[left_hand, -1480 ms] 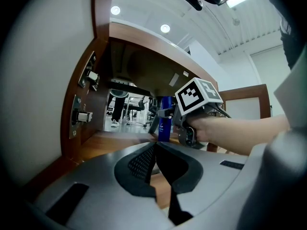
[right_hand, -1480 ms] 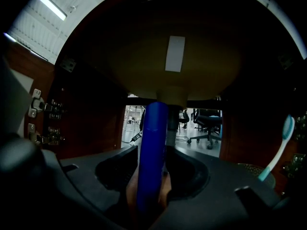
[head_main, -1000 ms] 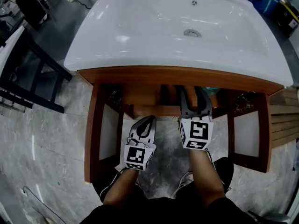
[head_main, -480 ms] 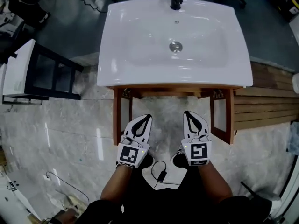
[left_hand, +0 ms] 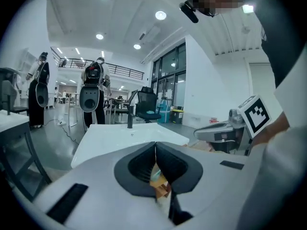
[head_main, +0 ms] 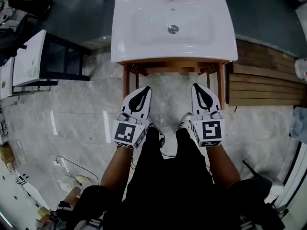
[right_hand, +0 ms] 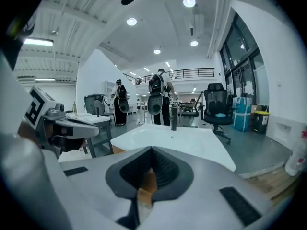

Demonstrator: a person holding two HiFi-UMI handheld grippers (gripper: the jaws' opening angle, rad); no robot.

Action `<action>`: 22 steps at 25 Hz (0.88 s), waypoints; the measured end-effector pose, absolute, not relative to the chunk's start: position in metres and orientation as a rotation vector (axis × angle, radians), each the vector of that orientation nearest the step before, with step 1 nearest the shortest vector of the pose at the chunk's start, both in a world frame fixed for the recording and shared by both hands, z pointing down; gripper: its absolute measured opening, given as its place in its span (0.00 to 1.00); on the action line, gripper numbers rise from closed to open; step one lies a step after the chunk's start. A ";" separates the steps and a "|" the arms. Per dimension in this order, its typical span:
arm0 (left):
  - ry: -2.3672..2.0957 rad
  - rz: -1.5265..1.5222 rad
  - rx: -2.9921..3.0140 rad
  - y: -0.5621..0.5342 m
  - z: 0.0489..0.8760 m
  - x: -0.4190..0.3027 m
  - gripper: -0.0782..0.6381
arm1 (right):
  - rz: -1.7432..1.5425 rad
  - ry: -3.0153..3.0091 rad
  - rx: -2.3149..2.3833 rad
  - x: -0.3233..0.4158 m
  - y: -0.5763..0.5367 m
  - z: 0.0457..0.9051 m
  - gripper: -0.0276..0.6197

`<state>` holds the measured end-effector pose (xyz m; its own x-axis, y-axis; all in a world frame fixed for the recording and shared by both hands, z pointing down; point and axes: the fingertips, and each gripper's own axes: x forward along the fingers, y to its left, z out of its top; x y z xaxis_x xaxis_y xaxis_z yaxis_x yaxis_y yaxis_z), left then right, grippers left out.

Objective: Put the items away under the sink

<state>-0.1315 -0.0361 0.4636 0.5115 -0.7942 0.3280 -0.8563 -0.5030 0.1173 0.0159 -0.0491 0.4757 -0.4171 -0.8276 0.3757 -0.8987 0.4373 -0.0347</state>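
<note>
Left gripper (head_main: 145, 90) and right gripper (head_main: 196, 87), side by side above the person's legs (head_main: 165, 171): both jaw pairs closed tip to tip, holding nothing. Beyond, the cabinet (head_main: 125, 80), doors open, its contents hidden beneath the sink (head_main: 144, 37).

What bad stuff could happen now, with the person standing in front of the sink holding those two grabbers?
1. The two cupboard doors under the sink stand open, just ahead of the shut, empty left gripper and right gripper. A step forward could knock them.
2. A thin black cable lies on the floor at the person's left. A foot might catch on it.
</note>
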 end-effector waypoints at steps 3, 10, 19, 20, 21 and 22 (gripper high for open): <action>-1.366 0.324 2.522 -0.031 0.437 -0.121 0.14 | 0.307 -2.421 1.501 0.015 -0.046 0.443 0.07; -1.339 0.298 2.616 -0.019 0.391 -0.111 0.14 | 0.176 -2.477 1.543 0.008 -0.032 0.378 0.07; -1.432 0.208 2.668 -0.030 0.351 -0.116 0.14 | 0.079 -2.493 1.636 0.019 -0.029 0.347 0.07; -1.431 0.207 2.672 -0.029 0.350 -0.116 0.14 | 0.069 -2.489 1.644 0.021 -0.030 0.345 0.07; -1.431 0.207 2.674 -0.028 0.350 -0.116 0.14 | 0.057 -2.483 1.654 0.022 -0.030 0.343 0.07; -1.432 0.207 2.675 -0.026 0.349 -0.116 0.14 | 0.045 -2.478 1.663 0.024 -0.030 0.341 0.07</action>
